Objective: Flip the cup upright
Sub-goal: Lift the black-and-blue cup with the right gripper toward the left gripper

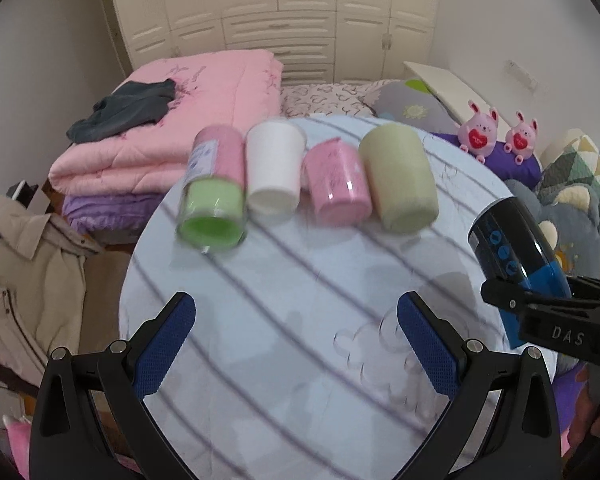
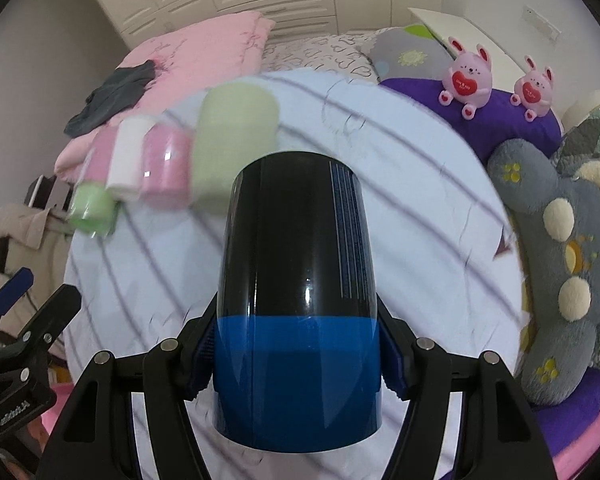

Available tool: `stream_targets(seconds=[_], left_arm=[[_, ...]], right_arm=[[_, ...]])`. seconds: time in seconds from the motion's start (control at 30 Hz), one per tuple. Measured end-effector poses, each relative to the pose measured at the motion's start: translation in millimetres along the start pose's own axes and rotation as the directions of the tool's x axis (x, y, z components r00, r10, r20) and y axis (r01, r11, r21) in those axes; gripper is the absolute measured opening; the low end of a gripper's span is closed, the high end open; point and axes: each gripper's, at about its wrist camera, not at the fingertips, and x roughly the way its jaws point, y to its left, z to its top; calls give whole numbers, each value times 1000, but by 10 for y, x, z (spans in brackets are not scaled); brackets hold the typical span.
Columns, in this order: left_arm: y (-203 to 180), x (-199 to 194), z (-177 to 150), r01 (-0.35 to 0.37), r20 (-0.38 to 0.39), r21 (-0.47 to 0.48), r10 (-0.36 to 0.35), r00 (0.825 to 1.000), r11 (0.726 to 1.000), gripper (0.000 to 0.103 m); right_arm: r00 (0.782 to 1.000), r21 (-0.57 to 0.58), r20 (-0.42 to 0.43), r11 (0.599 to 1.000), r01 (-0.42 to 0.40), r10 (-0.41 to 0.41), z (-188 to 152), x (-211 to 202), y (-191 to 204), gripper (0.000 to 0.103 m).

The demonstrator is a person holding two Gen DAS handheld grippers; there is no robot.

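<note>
Left gripper [image 1: 296,344]: jaws spread wide, nothing between them, hovering over the near part of the striped tablecloth [image 1: 260,280]. Idle for this step.

Far side of the table, left to right: pink-and-green cup [image 1: 216,188], white cup [image 1: 274,168], pink cup [image 1: 338,182], olive-green cup [image 1: 398,178]. All four lie on their sides, packed in a row, neighbours touching or nearly so. The frames are blurred, so rim orientation is uncertain.

Right of the row: right gripper [image 2: 296,356] clamped on the black-and-blue cup [image 2: 298,300], pads pressing either side of the blue band. In the left wrist view the cup sits tilted, black end pointing up and to the far left, and appears lifted clear of the cloth; contact with it cannot be confirmed. Which end is the open mouth cannot be told.

Judgement: the step in hand is rotating this cup to vertical and setting it down. To do it well:
- keep the pinch firm, since the glossy wall could slip in the pads during the roll;
- turn the wrist until the cup axis is plumb before lowering;
- choose bare cloth to the near right, well apart from the olive-green cup;
- the cloth looks soft, so seat the base flat and ease open slowly.

Risk: tipping on release if the base lands on a wrinkle.
</note>
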Motion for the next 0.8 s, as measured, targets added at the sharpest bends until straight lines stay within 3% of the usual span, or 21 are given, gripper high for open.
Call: stream_targets(seconds=[0.37, 0.6, 0.8], left_arm=[[301, -134, -549, -2, -34, -19, 2, 999, 1000, 102], [434, -103, -701, 5, -57, -25, -7, 998, 1000, 102], [475, -93, -749, 10, -55, -24, -11, 998, 1000, 102]], right_arm=[[998, -20, -44, 999, -33, 32, -566, 73, 379, 67], [997, -32, -75, 999, -39, 36, -767, 182, 552, 67], [992, 24, -98, 997, -75, 77, -835, 230, 581, 68]])
